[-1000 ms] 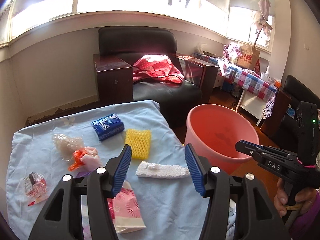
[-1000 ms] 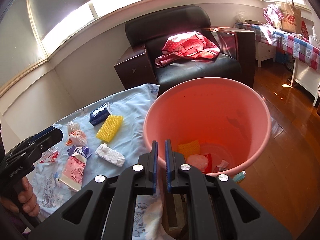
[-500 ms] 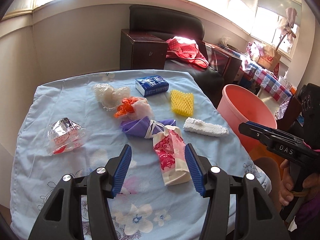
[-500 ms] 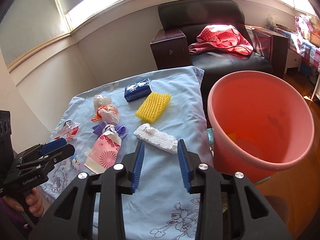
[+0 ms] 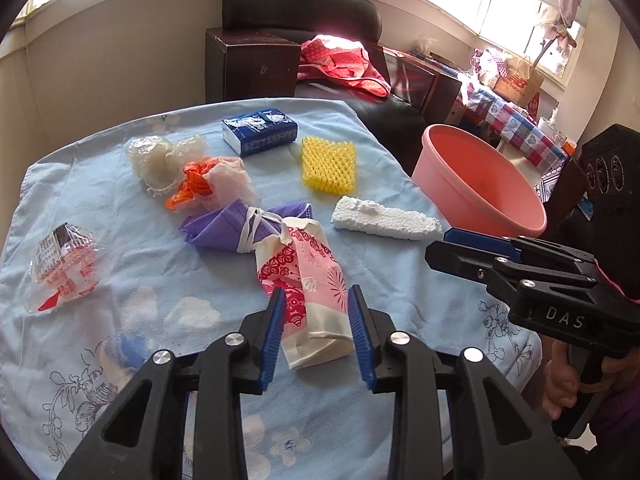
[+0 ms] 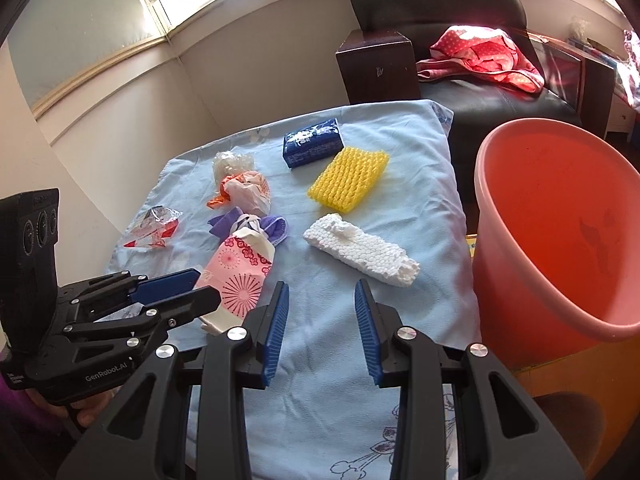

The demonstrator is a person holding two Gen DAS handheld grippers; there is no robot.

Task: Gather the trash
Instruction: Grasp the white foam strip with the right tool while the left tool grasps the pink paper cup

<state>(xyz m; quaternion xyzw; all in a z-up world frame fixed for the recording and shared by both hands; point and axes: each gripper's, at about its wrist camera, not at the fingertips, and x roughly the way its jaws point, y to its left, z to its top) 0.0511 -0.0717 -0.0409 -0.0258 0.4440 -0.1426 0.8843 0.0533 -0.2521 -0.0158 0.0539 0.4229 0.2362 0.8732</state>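
Now, left gripper (image 5: 316,334): ribbed blue pads apart, straddling a crinkled pink packet (image 5: 310,280), frame centre.
Right gripper (image 6: 322,330): pads apart over the cloth.
Bucket (image 6: 560,216): smooth pink plastic, right.

Bright daylight from blown-out curved windows (image 5: 520,12) behind — strong fisheye bending, dark vignetted corners, glare on red dotted cloth (image 6: 484,52).

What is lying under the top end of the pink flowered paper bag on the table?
A purple face mask with white straps lies under the pink flowered paper bag. The part of the mask beneath the bag is covered.
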